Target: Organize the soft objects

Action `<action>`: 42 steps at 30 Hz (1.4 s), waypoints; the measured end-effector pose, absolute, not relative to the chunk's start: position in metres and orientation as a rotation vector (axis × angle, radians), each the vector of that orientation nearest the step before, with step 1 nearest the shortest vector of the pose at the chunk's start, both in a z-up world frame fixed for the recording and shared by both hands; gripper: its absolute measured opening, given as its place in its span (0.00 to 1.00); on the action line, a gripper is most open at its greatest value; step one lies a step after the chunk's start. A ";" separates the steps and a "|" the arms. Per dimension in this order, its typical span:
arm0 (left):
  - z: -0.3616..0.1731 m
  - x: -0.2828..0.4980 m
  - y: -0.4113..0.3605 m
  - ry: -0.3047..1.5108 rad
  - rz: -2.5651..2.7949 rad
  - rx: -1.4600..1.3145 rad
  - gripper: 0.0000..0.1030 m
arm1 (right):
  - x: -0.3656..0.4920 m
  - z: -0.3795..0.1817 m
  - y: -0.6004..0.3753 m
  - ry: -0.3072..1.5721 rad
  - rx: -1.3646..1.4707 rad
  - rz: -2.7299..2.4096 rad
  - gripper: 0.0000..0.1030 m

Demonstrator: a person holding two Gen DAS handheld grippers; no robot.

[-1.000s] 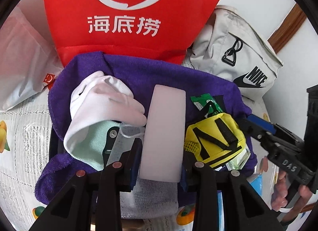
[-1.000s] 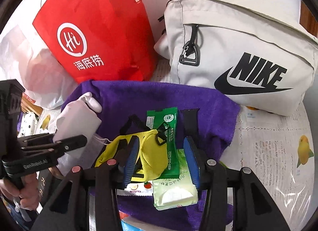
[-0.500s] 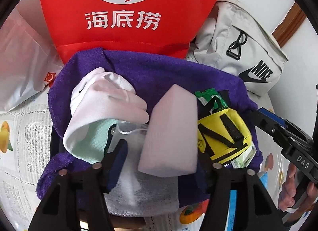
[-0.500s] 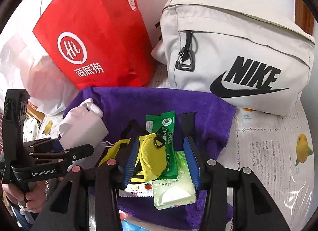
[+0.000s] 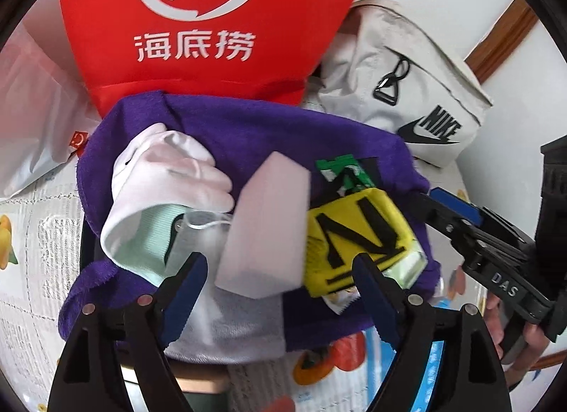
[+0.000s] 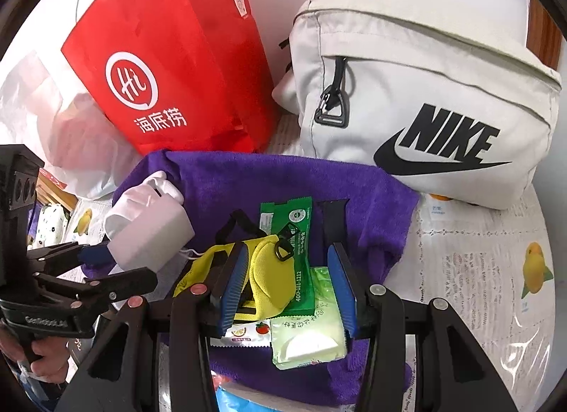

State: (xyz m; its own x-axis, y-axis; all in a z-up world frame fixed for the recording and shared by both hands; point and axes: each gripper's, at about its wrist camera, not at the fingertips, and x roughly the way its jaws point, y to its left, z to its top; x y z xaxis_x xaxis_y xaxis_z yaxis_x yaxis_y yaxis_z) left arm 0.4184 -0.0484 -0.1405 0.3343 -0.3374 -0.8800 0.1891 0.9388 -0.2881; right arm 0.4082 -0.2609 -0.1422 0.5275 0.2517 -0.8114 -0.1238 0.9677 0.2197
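Observation:
A pale pink sponge block [image 5: 265, 224] lies tilted on the purple towel [image 5: 269, 128], between a white sock [image 5: 166, 181] and a yellow pouch [image 5: 358, 234]. My left gripper [image 5: 280, 266] is open, its jaws wide on either side of the block's near end without touching it. My right gripper [image 6: 288, 270] is open, its jaws on either side of the yellow pouch [image 6: 265, 270] and a green sachet [image 6: 294, 245], above a light green wipes pack [image 6: 312, 337]. The block also shows in the right wrist view [image 6: 149, 238].
A red paper bag [image 6: 170, 57] and a beige Nike bag [image 6: 425, 103] stand behind the towel. A white plastic bag [image 5: 32, 110] lies at the left. The table carries a fruit-print cloth [image 6: 496, 270]. A white mesh cloth [image 5: 234, 327] lies under the block's near end.
My left gripper let go of the pink block and opened wide. The block tipped over to the right and now rests on the towel. The right gripper stayed in place.

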 end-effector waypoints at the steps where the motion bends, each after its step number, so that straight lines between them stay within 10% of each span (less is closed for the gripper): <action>1: -0.138 0.417 -0.049 1.180 -0.343 -0.141 0.81 | 0.408 -0.141 -0.262 0.988 0.145 0.226 0.45; 16: -0.098 0.388 -0.061 1.130 -0.248 0.011 0.81 | 0.382 -0.112 -0.256 0.977 0.123 0.213 0.48; 32: -0.035 0.246 -0.045 0.976 -0.209 0.031 0.91 | 0.238 -0.052 -0.238 0.889 0.102 0.155 0.85; 42: -0.023 0.144 -0.022 0.899 -0.128 -0.006 0.98 | 0.143 -0.048 -0.225 0.870 0.099 0.143 0.88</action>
State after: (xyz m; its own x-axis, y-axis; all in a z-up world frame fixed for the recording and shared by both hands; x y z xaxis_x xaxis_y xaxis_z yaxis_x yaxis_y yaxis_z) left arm 0.1443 -0.0224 -0.0235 0.6155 -0.1138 -0.7799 0.1089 0.9923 -0.0589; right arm 0.1434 -0.2245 -0.0484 0.6360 0.1656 -0.7537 -0.0849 0.9858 0.1449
